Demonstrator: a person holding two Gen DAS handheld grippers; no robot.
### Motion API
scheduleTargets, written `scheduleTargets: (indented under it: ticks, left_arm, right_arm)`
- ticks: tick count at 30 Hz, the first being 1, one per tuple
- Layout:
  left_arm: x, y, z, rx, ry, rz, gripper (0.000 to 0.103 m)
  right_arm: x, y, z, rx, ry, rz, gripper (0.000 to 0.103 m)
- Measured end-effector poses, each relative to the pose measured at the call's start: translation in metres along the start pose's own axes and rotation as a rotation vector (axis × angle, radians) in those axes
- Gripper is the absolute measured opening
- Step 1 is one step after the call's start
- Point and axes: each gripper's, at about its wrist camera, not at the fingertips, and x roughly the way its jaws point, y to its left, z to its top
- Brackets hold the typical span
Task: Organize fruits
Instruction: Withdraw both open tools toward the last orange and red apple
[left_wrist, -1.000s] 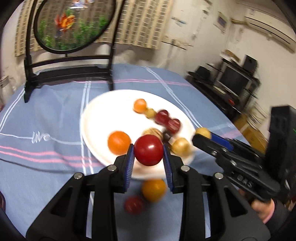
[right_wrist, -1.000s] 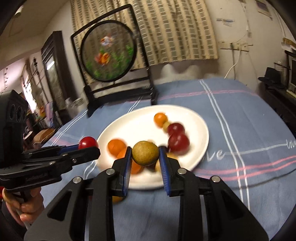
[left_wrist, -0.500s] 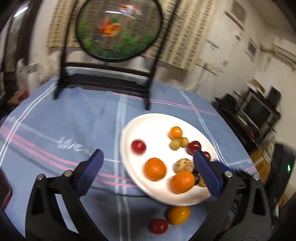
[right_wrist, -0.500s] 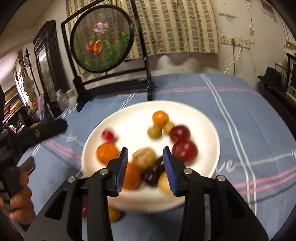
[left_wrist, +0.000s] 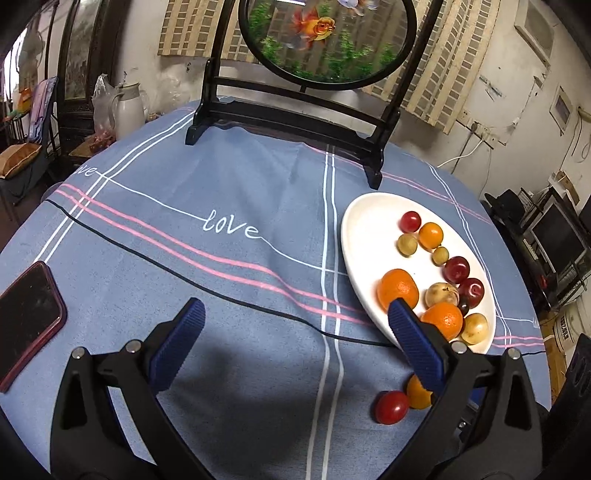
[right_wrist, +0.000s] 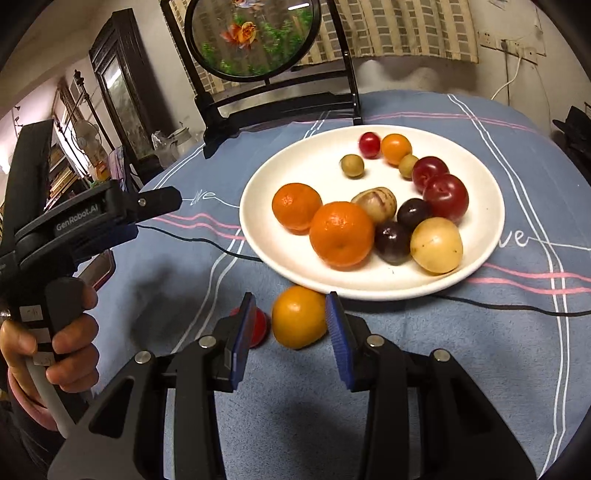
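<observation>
Most fruit lies on the plate; an orange and tomato remain on the cloth at lower centre, between the right gripper's part-open jaws, apparently untouched; left gripper wide open, empty.

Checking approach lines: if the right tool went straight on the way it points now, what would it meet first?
Most likely the loose orange on the cloth just short of the white plate; it sits right ahead of the open right tool. Depth is uncertain.
</observation>
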Motion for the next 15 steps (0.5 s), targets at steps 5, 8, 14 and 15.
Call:
scheduleTargets:
  ticks: [5, 8, 14, 15]
  left_arm:
    - [-0.002, -0.003, 0.000, 0.018, -0.007, -0.001, 0.101]
    - [-0.003, -0.004, 0.000, 0.023, -0.011, 0.000, 0.101]
    - [-0.004, -0.006, 0.000, 0.036, -0.014, -0.001, 0.101]
    - [-0.004, -0.008, -0.001, 0.043, -0.016, 0.002, 0.101]
  right_arm:
    - [0.003, -0.001, 0.002, 0.008, 0.014, -0.006, 0.039]
    - [0.006, -0.004, 0.003, 0.013, 0.027, -0.018, 0.039]
    - [0.017, -0.001, 0.000, -0.004, 0.046, -0.040, 0.039]
    - [0.018, 0.000, 0.000, -0.014, 0.047, -0.047, 0.039]
